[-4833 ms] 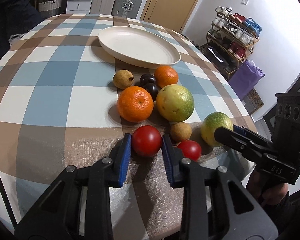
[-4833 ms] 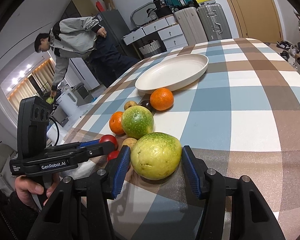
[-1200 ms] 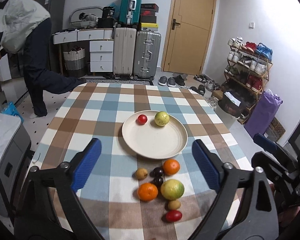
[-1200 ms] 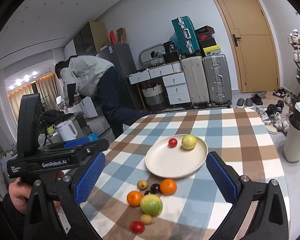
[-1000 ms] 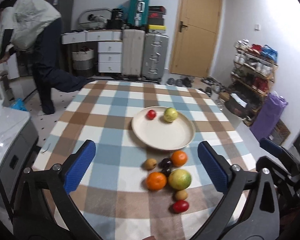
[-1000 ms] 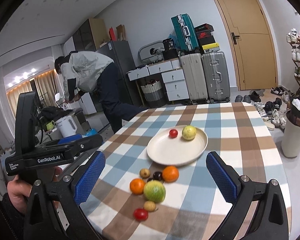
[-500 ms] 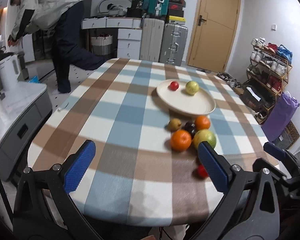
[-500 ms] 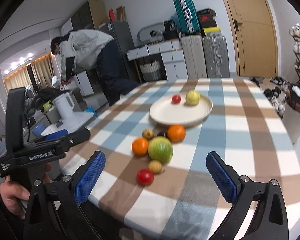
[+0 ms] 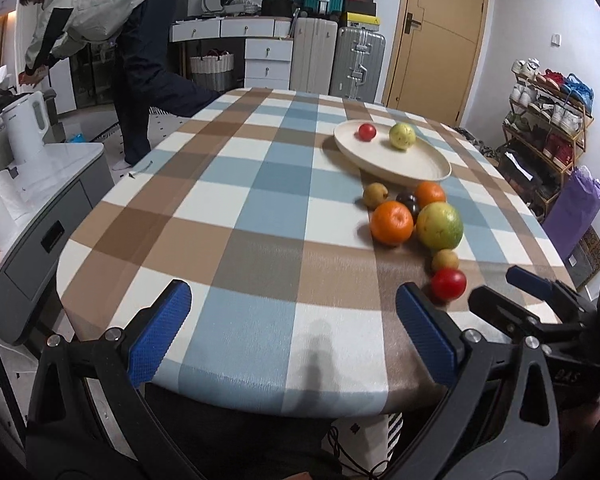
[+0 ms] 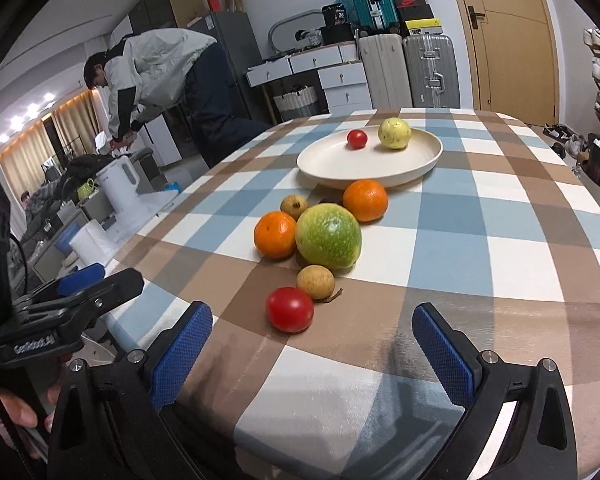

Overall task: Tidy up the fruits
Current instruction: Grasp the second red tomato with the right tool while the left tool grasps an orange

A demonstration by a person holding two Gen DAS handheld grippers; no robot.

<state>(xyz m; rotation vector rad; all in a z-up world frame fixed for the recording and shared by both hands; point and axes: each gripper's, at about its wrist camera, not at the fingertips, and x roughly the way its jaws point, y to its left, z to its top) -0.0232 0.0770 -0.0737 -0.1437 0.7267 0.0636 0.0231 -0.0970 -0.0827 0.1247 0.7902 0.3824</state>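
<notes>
Both grippers, left (image 9: 292, 330) and right (image 10: 312, 354), are held wide and empty; the red tomato (image 10: 289, 309) at lower centre should be straddled squarely before closing.

The checked table (image 10: 480, 240) carries a cream plate (image 10: 364, 168) mid-table and loose fruits (image 10: 328, 236) toward its near edge.

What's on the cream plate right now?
The cream plate holds a small red tomato and a yellow-green fruit, lying apart near its far side. The fruits' undersides and the plate surface beneath them are hidden.
</notes>
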